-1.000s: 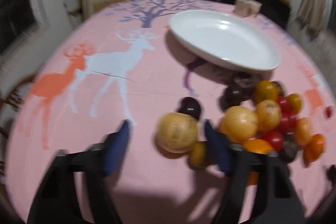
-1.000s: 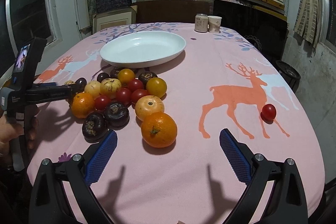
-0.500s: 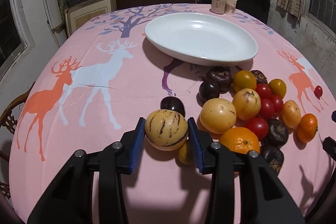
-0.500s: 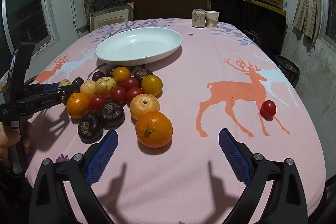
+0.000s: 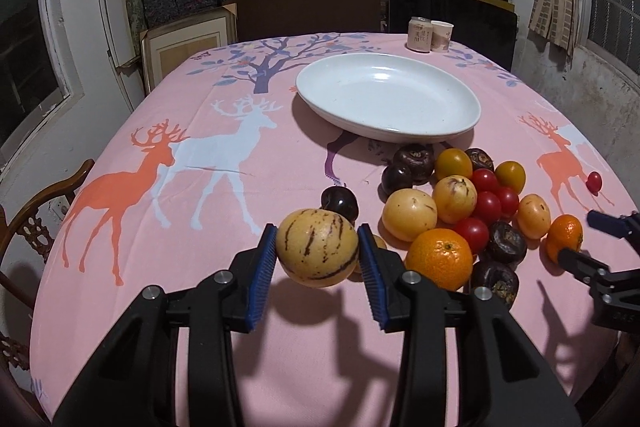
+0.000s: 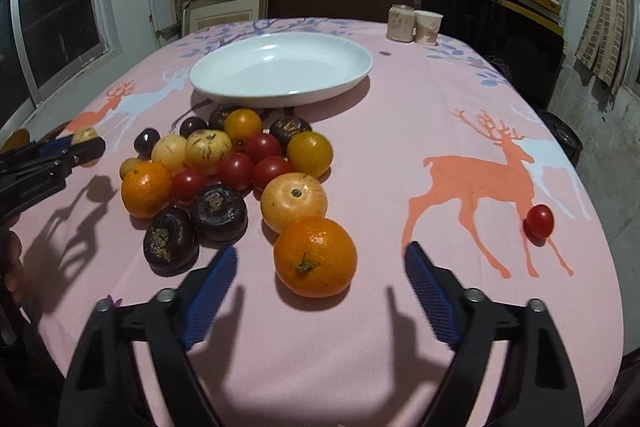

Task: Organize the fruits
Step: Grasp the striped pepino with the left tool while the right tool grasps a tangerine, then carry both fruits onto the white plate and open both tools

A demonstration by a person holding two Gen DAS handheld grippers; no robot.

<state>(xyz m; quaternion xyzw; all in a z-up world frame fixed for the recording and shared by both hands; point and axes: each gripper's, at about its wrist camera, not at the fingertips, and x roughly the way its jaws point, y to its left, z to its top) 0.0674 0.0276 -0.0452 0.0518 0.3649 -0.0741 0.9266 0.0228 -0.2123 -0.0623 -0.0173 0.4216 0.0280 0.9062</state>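
Left claw (image 5: pixel 317 257): striped yellow melon (image 5: pixel 317 251) pinched between both pads, lifted off the bench (image 5: pixel 200 211). White dish (image 5: pixel 388 95) lies straight ahead, slightly right, beyond the fruit pile. Right claw (image 6: pixel 320 291): spread, an orange (image 6: pixel 315 256) just ahead between the fingers, ungripped.

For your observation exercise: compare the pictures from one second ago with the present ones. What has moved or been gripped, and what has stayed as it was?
The left gripper closed from open onto the striped yellow melon and has lifted it off the pink tablecloth, its shadow now lying below. The right gripper stays open, now nearer the front orange. The white dish remains empty; the pile and the lone cherry tomato have not moved.
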